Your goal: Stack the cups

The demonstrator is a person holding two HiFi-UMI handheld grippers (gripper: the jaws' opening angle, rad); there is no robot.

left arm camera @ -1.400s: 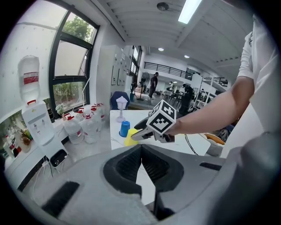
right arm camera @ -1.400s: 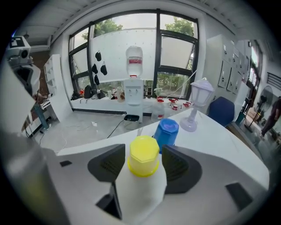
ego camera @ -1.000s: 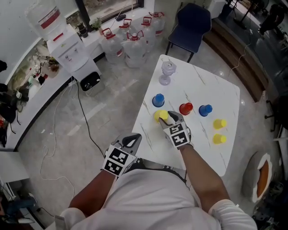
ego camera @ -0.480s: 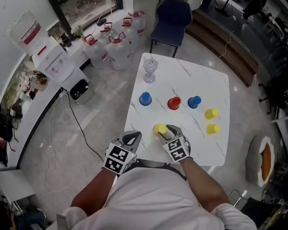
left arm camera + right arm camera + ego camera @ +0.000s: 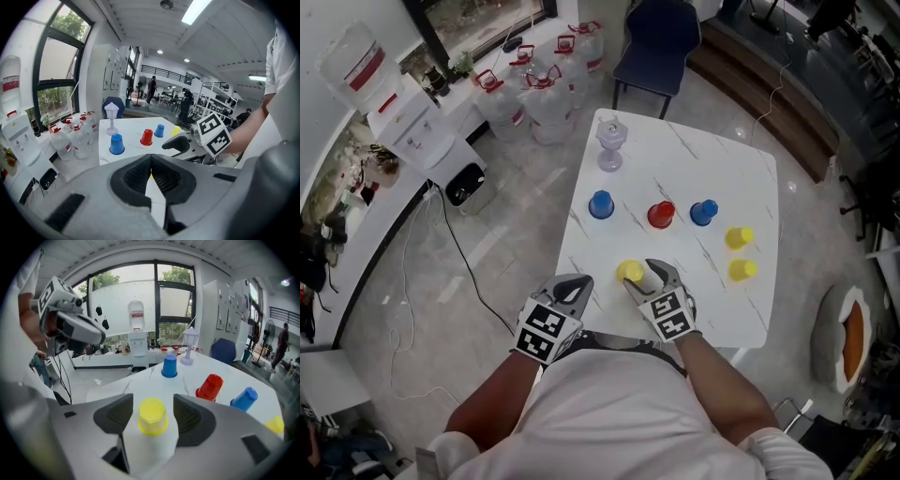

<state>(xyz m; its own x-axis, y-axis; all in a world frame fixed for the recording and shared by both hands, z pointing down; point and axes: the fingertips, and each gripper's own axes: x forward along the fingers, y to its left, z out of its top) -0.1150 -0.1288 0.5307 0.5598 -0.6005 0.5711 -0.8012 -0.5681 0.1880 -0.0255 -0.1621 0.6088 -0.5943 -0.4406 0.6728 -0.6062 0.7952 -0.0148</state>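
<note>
- Right gripper, jaws just opened wide, straddles an upturned yellow plastic cup by the white marble-look counter's edge nearest the person; both pads stand clear of it, so the cup looks set down, not gripped
- Rim-down, it seems ready to cap another; a red plastic cup, two blue plastic cups and two other yellow cups stand apart, mid-counter and toward the right edge
- Left gripper, jaws pressed together on nothing, hangs off the near left corner

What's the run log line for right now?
right tongs: just opened, yellow cup standing between them, not gripped | left tongs: shut, empty | stacking: not begun
</note>
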